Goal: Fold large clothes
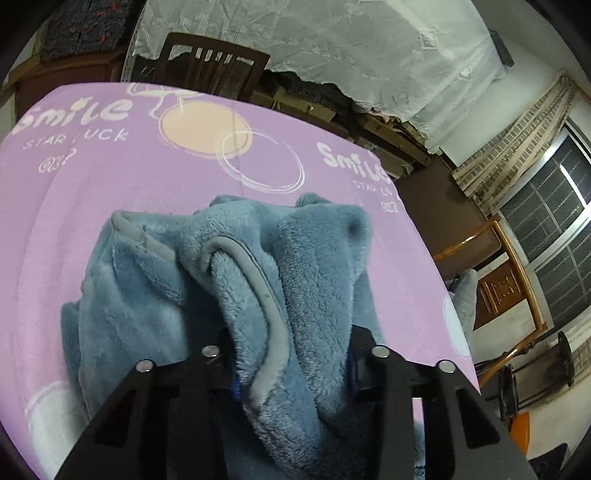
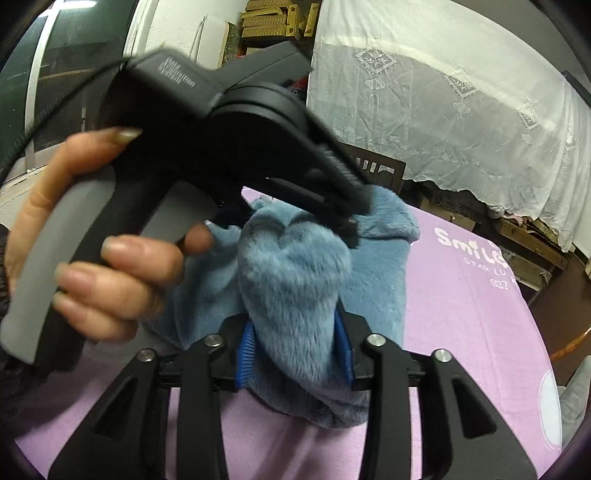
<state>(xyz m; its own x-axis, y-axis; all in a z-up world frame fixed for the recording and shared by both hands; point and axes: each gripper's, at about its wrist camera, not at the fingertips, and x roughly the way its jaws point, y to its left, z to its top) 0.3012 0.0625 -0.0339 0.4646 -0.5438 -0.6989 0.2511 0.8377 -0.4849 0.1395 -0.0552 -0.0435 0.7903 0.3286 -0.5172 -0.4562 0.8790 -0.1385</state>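
Note:
A blue fleece garment lies bunched on a purple printed sheet. In the left wrist view, a thick fold with a grey piped hem fills the space between my left gripper's blue pads, which press on it. In the right wrist view, my right gripper is shut on another bunch of the same fleece, lifted off the sheet. There a hand holds the left gripper just above and to the left, its tips buried in the fleece. The two grippers are close together.
A dark wooden chair stands beyond the sheet's far edge. A white lace cloth hangs over stacked wood behind it. A wooden armchair and a barred window are to the right. Cardboard boxes sit at the back.

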